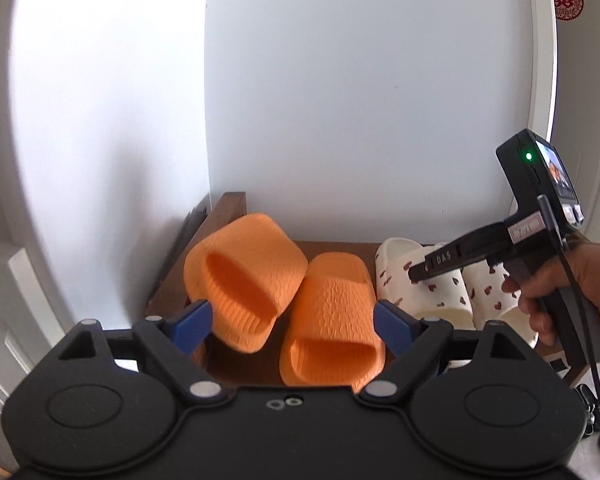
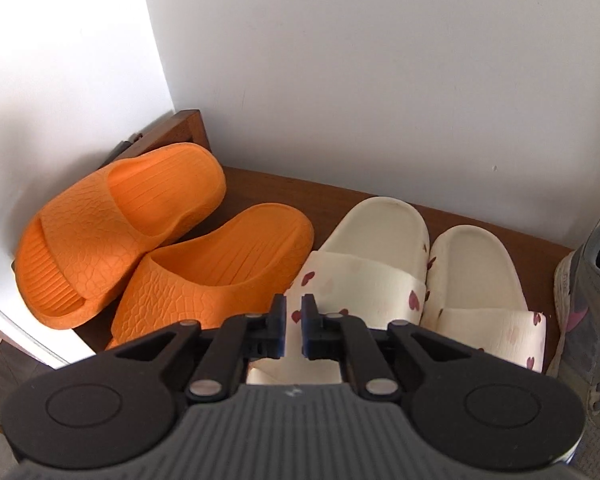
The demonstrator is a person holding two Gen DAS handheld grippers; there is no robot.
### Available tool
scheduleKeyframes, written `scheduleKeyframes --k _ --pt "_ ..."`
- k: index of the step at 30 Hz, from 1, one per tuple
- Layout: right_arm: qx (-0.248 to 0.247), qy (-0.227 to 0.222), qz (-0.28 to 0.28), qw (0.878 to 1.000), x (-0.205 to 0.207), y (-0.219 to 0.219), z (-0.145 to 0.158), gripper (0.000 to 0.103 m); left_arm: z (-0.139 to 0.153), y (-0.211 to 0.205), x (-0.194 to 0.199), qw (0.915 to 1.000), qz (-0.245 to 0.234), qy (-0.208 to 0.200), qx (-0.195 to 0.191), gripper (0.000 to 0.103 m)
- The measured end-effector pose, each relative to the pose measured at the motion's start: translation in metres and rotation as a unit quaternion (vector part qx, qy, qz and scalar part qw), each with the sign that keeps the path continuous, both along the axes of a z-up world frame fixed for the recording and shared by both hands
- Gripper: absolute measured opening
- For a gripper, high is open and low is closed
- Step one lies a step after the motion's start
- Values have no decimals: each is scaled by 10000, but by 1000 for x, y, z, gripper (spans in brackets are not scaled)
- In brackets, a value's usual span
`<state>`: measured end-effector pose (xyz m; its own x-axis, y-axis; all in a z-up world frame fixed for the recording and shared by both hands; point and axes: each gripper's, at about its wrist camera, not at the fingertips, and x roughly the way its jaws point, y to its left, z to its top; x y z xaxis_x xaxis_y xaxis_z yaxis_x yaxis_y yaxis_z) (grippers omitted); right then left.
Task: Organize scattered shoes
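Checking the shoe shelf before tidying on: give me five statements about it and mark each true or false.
1. One orange slipper leans tilted on the other orange slipper. True.
2. The left gripper is shut on an orange slipper. False: its fingers stand wide open, holding nothing.
3. The white slippers with hearts lie side by side on the wooden shelf. True.
4. The right gripper is wide open. False: it is shut and empty.
5. A black boot stands beside the white slippers. False: a grey sneaker.

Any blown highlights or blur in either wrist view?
Left wrist: side wall blown out to white, orange slippers slightly soft. Right wrist: corner wall patch clipped; orange slippers and heart-print slippers sharp. Both: fisheye bending at edges.
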<state>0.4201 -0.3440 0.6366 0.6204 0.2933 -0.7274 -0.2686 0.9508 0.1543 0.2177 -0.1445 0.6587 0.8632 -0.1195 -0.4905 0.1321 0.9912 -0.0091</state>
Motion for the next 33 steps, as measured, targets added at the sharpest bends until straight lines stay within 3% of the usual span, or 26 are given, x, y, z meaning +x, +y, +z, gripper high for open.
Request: scheduleKeyframes --k 7,9,11,12,15,16,19,23,27,28,33 --pt "359 114 -180 9991 -13 6 -2 13 -1 9 7 9999 -88 57 27 88" --pt "494 212 -164 9984 -14 16 -8 18 -2 14 12 9999 -98 76 16 88" --pt "503 303 -167 9981 -12 27 -18 33 -3 20 19 9999 -134 94 -11 88" --pt "464 292 -195 9983 -11 30 -22 32 -3 24 25 9998 -185 96 -40 88" --pt "337 239 -366 9985 -5 34 -28 16 -3 32 41 9995 -313 101 -36 88" --pt "148 226 -405 9988 -3 36 -29 0 -1 36 49 9992 -369 120 -5 88" --pt "32 226 -398 9989 -1 36 -31 0 3 48 67 9985 -528 119 12 88" --pt "-760 -31 -483 9959 -3 48 -30 0 4 58 81 9969 -777 139 56 88" --pt "-879 68 -525 9947 0 56 -23 0 4 63 88 9955 -935 134 10 88" --pt "-854 78 -554 9948 -1 60 -19 9 5 65 88 9953 -959 136 -25 88" --pt "571 -88 -285 9979 -7 74 14 10 11 77 82 9940 -1087 148 -50 87"
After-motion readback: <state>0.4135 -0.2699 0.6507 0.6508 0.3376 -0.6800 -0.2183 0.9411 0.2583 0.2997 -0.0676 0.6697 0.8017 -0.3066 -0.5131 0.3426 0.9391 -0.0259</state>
